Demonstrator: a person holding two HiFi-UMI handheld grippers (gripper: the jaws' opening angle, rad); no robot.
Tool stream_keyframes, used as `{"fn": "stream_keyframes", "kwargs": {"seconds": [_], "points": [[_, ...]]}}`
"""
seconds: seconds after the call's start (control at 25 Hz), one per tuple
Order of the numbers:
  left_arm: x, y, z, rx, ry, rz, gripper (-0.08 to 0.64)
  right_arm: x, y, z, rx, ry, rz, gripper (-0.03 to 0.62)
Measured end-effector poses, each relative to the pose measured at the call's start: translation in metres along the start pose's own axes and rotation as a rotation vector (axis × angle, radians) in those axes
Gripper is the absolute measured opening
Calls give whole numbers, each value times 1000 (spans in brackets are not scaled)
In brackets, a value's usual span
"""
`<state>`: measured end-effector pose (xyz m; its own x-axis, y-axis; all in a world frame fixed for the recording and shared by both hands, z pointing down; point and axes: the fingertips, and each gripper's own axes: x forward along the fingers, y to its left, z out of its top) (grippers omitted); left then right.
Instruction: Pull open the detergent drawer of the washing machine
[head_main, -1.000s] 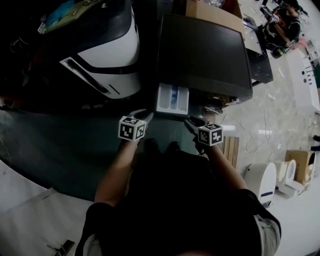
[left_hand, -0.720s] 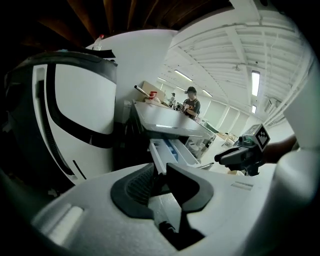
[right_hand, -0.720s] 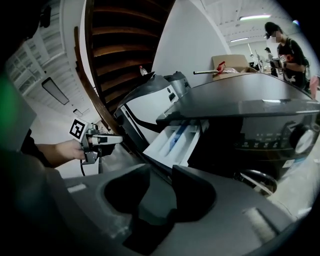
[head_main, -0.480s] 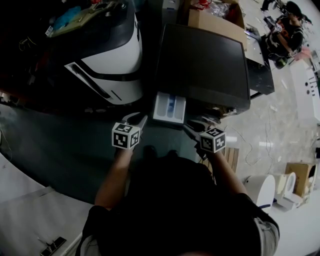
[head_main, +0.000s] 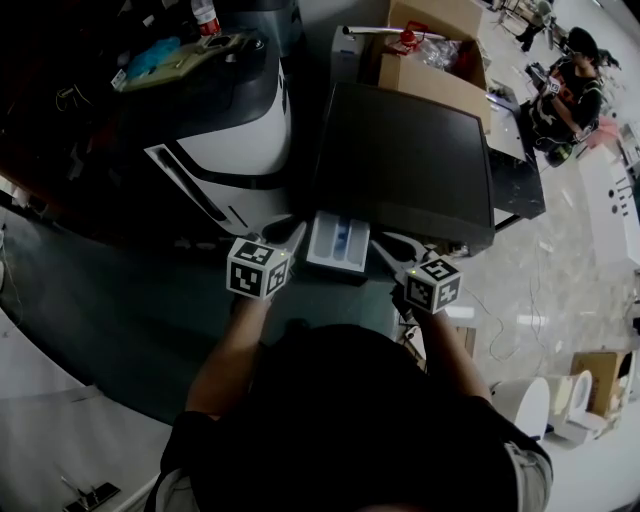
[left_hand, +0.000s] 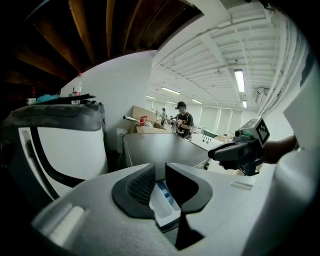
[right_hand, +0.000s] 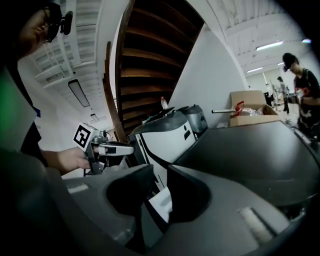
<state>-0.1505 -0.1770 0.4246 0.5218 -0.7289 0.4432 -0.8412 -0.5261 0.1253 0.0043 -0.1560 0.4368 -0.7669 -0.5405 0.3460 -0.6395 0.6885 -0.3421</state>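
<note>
The washing machine (head_main: 405, 150) has a dark flat top. Its white detergent drawer (head_main: 338, 242), with a blue insert, stands pulled out from the front left corner. My left gripper (head_main: 287, 233) hangs just left of the drawer and my right gripper (head_main: 386, 244) just right of it, neither touching it. Both have just been closing their jaws, a narrow gap remains, and nothing is between them. In the left gripper view the drawer (left_hand: 162, 200) shows through the left gripper (left_hand: 160, 172), with the right gripper (left_hand: 225, 152) beyond. In the right gripper view it (right_hand: 161, 205) shows behind the right gripper (right_hand: 160, 185).
A white and black appliance (head_main: 235, 130) stands close on the left of the washing machine. An open cardboard box (head_main: 430, 60) sits behind it. A person (head_main: 565, 80) stands at the back right. White devices (head_main: 520, 365) and a small box lie on the floor at the right.
Both grippers have risen and now flank the pulled-out drawer. Their jaws stand narrower than before. The drawer stays out as it was.
</note>
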Motion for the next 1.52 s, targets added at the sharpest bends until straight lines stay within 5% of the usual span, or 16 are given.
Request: {"fn": "stream_keyframes", "kwargs": {"seconds": [0.32, 0.84, 1.52], "points": [[-26, -4, 74, 67, -165, 22, 58, -20, 21, 86, -91, -208, -32, 6], [-62, 8, 148, 140, -340, 59, 38, -48, 51, 169, -257, -424, -92, 3], [-72, 7, 133, 110, -339, 36, 31, -41, 80, 151, -249, -391, -55, 2]]}}
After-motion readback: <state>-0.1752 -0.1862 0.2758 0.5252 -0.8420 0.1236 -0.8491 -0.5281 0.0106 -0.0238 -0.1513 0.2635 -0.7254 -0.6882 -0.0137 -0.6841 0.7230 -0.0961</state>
